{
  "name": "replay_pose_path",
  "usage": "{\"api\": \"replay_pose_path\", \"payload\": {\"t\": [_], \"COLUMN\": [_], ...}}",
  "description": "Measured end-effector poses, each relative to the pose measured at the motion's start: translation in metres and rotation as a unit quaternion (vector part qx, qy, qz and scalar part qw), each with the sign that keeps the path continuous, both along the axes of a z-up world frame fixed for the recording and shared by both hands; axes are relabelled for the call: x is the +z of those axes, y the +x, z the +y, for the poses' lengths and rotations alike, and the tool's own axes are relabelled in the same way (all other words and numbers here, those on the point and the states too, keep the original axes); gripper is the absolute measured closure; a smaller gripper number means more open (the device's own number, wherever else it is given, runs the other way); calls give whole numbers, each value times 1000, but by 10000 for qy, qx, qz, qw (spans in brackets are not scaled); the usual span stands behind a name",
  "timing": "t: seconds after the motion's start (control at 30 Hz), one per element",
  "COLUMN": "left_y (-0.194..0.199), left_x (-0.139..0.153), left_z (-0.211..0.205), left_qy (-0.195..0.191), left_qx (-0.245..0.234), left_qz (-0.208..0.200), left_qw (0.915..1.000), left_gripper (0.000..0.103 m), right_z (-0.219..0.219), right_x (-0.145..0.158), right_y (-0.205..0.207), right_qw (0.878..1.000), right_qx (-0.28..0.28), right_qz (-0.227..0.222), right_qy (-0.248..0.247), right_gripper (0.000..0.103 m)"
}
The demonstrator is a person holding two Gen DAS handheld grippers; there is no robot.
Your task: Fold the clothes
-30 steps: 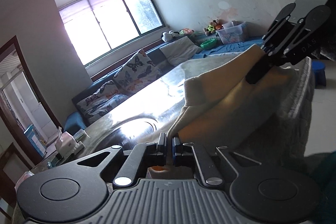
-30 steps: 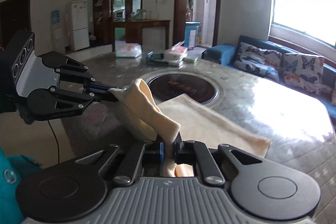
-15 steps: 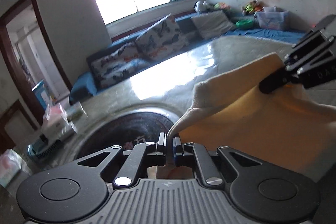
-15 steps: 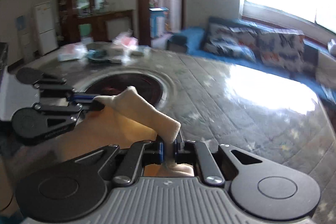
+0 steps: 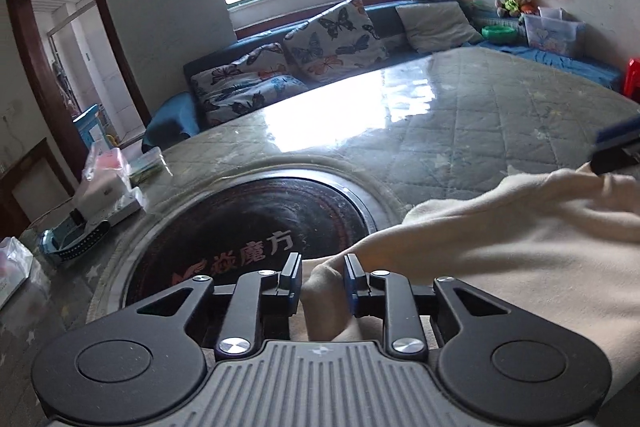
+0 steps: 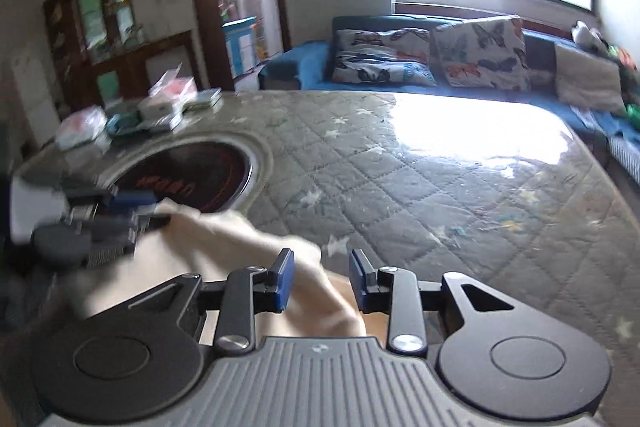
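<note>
Cream knit fabric, a soft garment [image 5: 500,247], lies doubled over on the quilted worktop [image 5: 460,131], its folded edge near the dark round inset [image 5: 248,223] with red lettering. We have our left gripper [image 5: 322,285] low over one corner: its jaws have just been opening, and the corner sits loosely between the blue pads with a gap showing on either side, so nothing is pinched. Our right gripper [image 6: 320,281] is in the same condition at the other corner, its jaws having just parted too, the cloth [image 6: 248,243] slumping between them without being pressed. In the right wrist view the left gripper shows blurred at the left, beside the cloth's far corner; in the left wrist view only a fingertip of the right gripper shows at the right edge. We judge the step in hand to be the release after laying one half over the other. To do it well, we should let the jaws part a little more before drawing back, then back straight out along the fingers and slightly up, so no pad snags the knit and drags the top layer off the lower one. Both grippers ought to leave together, keeping the edge straight. The boxes and packets [image 6: 160,107] at the far corner stand well apart.
</note>
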State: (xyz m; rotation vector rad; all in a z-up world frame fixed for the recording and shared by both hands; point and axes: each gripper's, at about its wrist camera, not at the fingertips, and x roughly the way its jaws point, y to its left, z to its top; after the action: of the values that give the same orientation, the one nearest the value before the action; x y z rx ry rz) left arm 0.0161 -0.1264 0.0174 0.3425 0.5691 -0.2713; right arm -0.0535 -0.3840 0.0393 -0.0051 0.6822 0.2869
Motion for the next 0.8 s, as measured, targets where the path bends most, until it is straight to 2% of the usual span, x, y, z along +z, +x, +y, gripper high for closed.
{"api": "replay_pose_path", "payload": {"t": [0.13, 0.23, 0.37, 0.4, 0.43, 0.5, 0.6, 0.7, 0.8], "left_y": [-16, -32, -58, -63, -66, -71, -69, -66, -65], "left_x": [14, 20, 21, 20, 19, 14, 5, -2, -5], "left_z": [3, 0, -17, -21, -25, -31, -35, -36, -36], "left_qy": [-162, -305, -293, -274, -242, -140, -26, 6, 20], "left_qx": [-43, -285, -807, -921, -1026, -1194, -1273, -1296, -1271], "left_qz": [-98, -29, 27, 44, 60, 57, 134, 214, 241], "left_qw": [9998, 9991, 9963, 9954, 9944, 9927, 9918, 9913, 9916], "left_gripper": [75, 75, 73, 70, 70, 70, 70, 70, 70], "right_z": [-8, -10, -16, -14, -14, -11, -10, -10, -14], "right_x": [-3, -12, -21, -22, -24, -23, -14, -26, -36], "right_y": [-21, -24, -17, -15, -14, -11, -9, 1, 5], "right_qw": [9996, 9989, 9989, 9989, 9988, 9988, 9987, 9974, 9974], "right_qx": [55, -91, -296, -300, -309, -324, -380, -490, -522], "right_qz": [215, 248, 352, 340, 357, 291, -45, -16, -31], "right_qy": [-147, -387, -19, -90, -111, -212, -344, -533, -504], "right_gripper": [73, 74, 77, 82, 98, 98, 98, 98, 95]}}
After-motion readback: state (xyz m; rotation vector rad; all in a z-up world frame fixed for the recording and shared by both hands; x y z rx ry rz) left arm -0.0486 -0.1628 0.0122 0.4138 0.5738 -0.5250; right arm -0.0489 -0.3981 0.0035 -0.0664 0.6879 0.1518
